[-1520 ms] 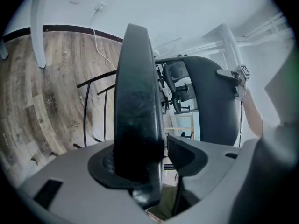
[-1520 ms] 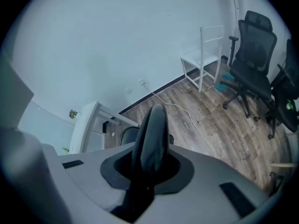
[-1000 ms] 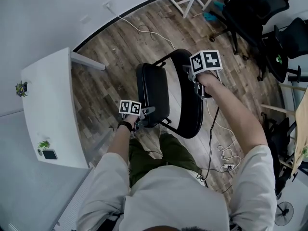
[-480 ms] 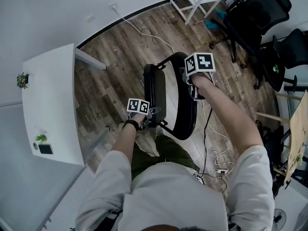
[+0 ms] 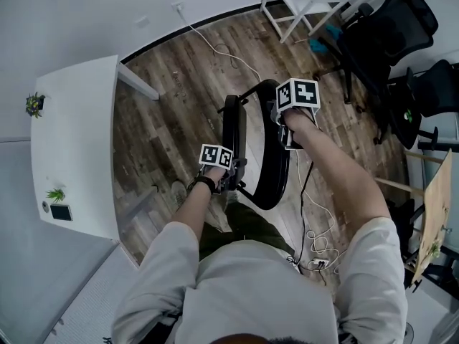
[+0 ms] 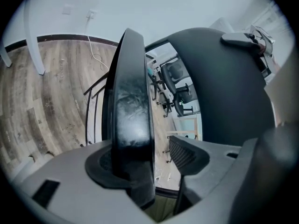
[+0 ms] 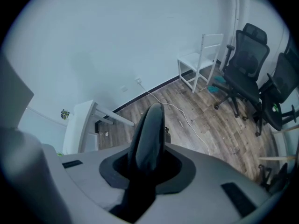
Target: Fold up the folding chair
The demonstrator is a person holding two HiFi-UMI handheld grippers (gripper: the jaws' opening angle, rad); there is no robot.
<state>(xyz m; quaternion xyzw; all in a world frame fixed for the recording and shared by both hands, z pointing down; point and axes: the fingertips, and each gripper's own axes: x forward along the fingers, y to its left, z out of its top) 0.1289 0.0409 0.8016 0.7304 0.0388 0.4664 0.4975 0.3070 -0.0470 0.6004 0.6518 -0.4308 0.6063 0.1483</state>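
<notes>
Right gripper [image 7: 148,168] fills the lower frame. Its jaws are opening, and the dark edge of the folding chair [image 7: 150,125] stands upright between them, both pads [image 7: 178,171] in contact. White counter [image 7: 79,118] at centre left. White chair [image 7: 200,59] and two black office chairs [image 7: 245,64] at upper right. White cable [image 7: 187,118] trails across the wood floor [image 7: 224,129].

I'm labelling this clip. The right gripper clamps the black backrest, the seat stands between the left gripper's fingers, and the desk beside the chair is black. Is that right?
No: the desk is white, as the head view shows. The rest holds: the right gripper clamps the black backrest, and the seat stands between the fingers of the left gripper.
</notes>
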